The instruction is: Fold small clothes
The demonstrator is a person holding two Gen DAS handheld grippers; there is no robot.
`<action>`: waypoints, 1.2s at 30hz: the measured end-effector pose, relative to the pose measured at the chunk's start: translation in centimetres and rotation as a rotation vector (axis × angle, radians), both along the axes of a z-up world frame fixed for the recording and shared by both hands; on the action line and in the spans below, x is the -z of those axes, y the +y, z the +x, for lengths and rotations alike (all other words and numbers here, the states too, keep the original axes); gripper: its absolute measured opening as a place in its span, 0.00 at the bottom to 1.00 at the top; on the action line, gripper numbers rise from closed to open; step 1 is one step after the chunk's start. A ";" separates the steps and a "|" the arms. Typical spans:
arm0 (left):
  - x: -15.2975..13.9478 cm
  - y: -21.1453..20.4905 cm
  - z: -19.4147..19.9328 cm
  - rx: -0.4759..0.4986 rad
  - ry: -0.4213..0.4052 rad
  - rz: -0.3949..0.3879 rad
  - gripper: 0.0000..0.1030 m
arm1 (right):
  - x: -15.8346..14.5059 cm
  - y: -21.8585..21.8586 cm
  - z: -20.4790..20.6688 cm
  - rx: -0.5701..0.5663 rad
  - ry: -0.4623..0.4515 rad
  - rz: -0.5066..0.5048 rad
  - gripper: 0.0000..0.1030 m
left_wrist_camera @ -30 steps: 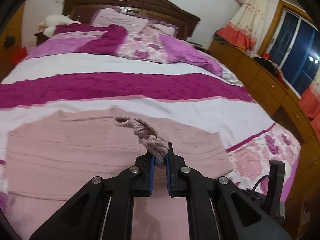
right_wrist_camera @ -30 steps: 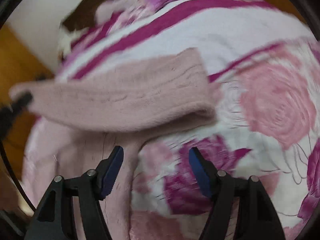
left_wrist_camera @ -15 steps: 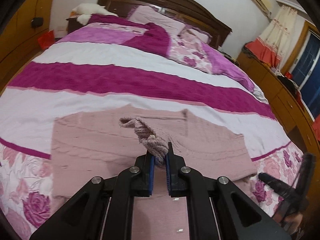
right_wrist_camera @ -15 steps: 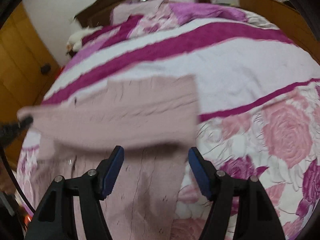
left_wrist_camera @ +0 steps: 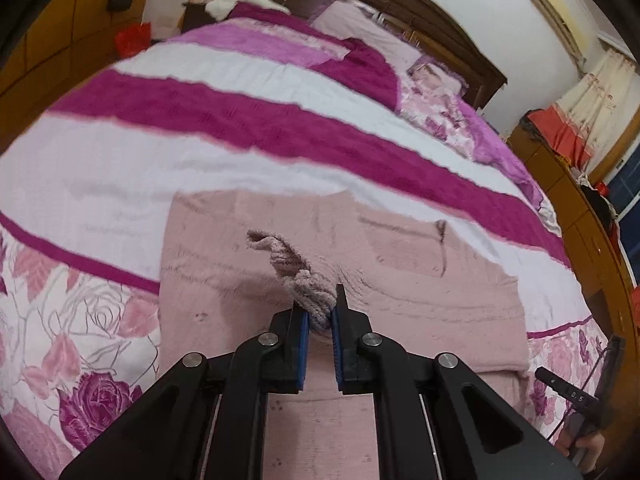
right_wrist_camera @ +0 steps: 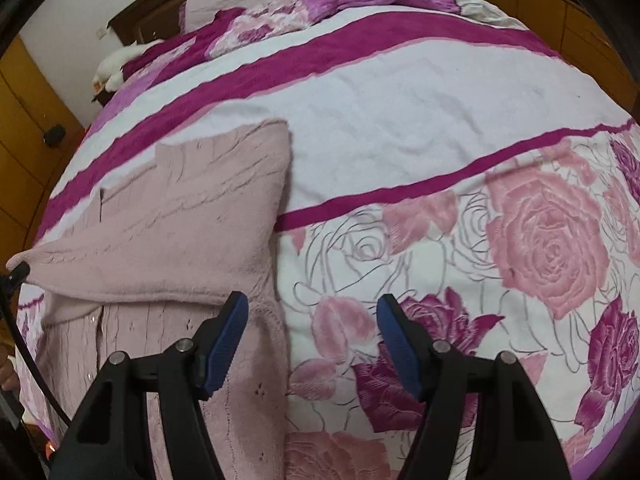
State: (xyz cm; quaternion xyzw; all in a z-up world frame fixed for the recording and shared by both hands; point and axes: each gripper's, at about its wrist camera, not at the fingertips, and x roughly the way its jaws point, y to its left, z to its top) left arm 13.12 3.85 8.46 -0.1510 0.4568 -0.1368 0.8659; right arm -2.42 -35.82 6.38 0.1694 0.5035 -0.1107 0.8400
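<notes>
A pale pink knit sweater (left_wrist_camera: 400, 292) lies on the bed, its upper part folded over itself. My left gripper (left_wrist_camera: 320, 316) is shut on a bunched edge of the sweater and holds it lifted above the rest. In the right wrist view the sweater (right_wrist_camera: 192, 240) lies at the left, with one corner stretched toward the left gripper at the frame's left edge. My right gripper (right_wrist_camera: 312, 320) is open and empty, hovering over the sweater's right edge and the floral bedspread.
The bed (right_wrist_camera: 400, 100) has a white, magenta-striped and rose-patterned cover, with pillows and a folded quilt (left_wrist_camera: 360, 52) by the dark headboard. Wooden cabinets (left_wrist_camera: 580, 208) run along the right side. A wooden wardrobe (right_wrist_camera: 24, 120) stands at the left.
My left gripper has swung left and tilted down over the bed, still holding the sweater edge. My right gripper has shifted right, so the sweater sits further left in its view.
</notes>
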 end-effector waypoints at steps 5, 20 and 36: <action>4.0 0.1 -1.9 0.000 0.065 0.199 0.00 | 0.3 2.3 0.3 -0.072 -0.037 -0.049 0.69; -2.9 1.2 -19.2 0.096 -0.297 0.386 0.13 | -4.6 13.3 -8.8 -0.170 -0.201 -0.209 0.65; -1.3 5.3 -26.6 0.021 -0.288 0.343 0.19 | -0.7 13.8 -17.3 -0.154 -0.108 -0.168 0.65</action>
